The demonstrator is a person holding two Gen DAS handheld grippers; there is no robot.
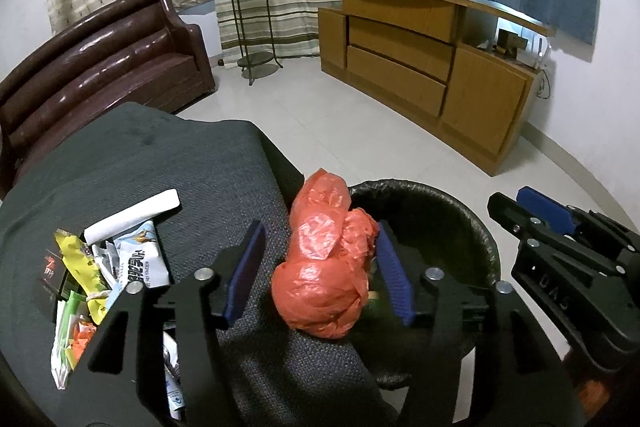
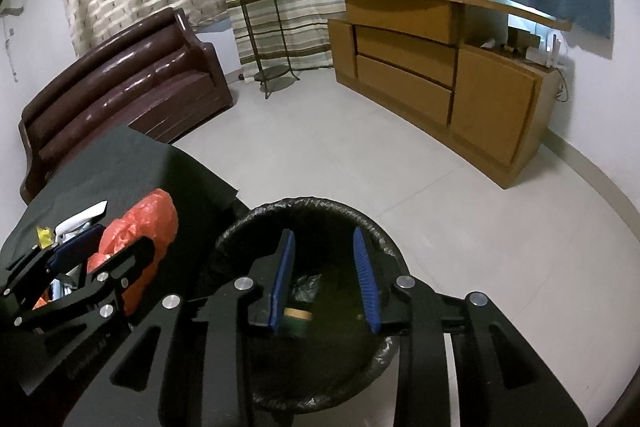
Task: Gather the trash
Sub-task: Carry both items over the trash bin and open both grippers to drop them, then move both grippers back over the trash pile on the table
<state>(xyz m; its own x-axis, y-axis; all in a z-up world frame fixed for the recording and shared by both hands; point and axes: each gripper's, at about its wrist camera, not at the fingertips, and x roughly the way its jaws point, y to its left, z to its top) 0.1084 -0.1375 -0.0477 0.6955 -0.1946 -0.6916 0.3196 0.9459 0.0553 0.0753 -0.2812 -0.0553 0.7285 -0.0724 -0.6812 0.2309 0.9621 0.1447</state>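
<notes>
The left gripper [image 1: 320, 267] is straddling a crumpled red plastic bag [image 1: 324, 267] with its jaws spread; the right blue pad is touching the bag, while a gap is showing at the left pad, so a firm pinch is not yet made. The bag is lying at the right edge of the dark cloth-covered counter [image 1: 120, 163], just beside the black-lined trash bin [image 1: 460, 211]. The right gripper [image 2: 324, 271] is hovering over the bin mouth with its jaws spread and holding nothing. Inside the bin [image 2: 240, 231], a few discarded items [image 2: 298, 313] are lying at the bottom, indicating that some collection is done. To the left on the counter, a pile of wrappers and packets [image 1: 104, 267], including a white packet [image 1: 140, 259] and a yellow wrapper [image 1: 80, 263], is waiting. Judged progress: early to middle, with the bag and the whole pile left.
</notes>
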